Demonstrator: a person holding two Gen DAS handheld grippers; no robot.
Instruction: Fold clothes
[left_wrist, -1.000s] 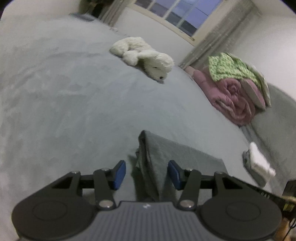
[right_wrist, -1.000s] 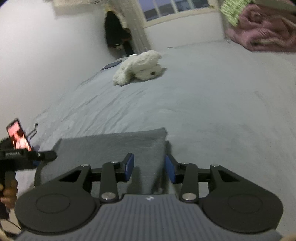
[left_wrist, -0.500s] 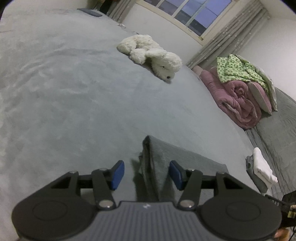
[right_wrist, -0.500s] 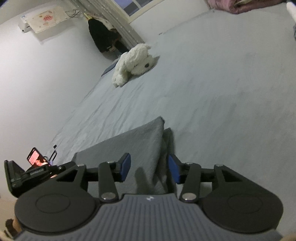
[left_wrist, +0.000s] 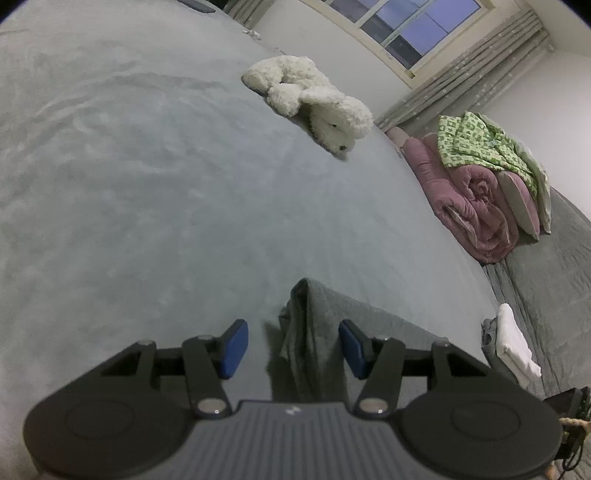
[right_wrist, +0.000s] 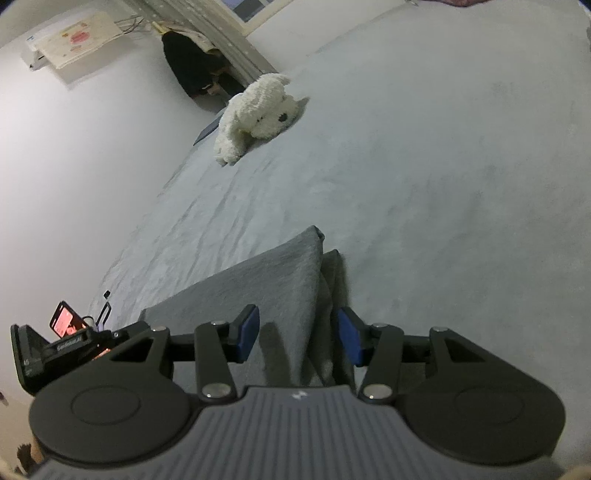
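Here, I hover both grippers over a dark grey garment (left_wrist: 317, 332) on the grey bed (left_wrist: 147, 184), each straddling one raised corner.

My left gripper (left_wrist: 293, 349) stands about half open, pads clear of the cloth; the right gripper (right_wrist: 297, 338) has just been opening, its right pad close beside the fold, whether touching I cannot tell. From the white plush dog (left_wrist: 314, 99), the garment lies near me, its long axis running gripper to gripper. Neither hand looks nearer its corner; I judge the fold just laid.
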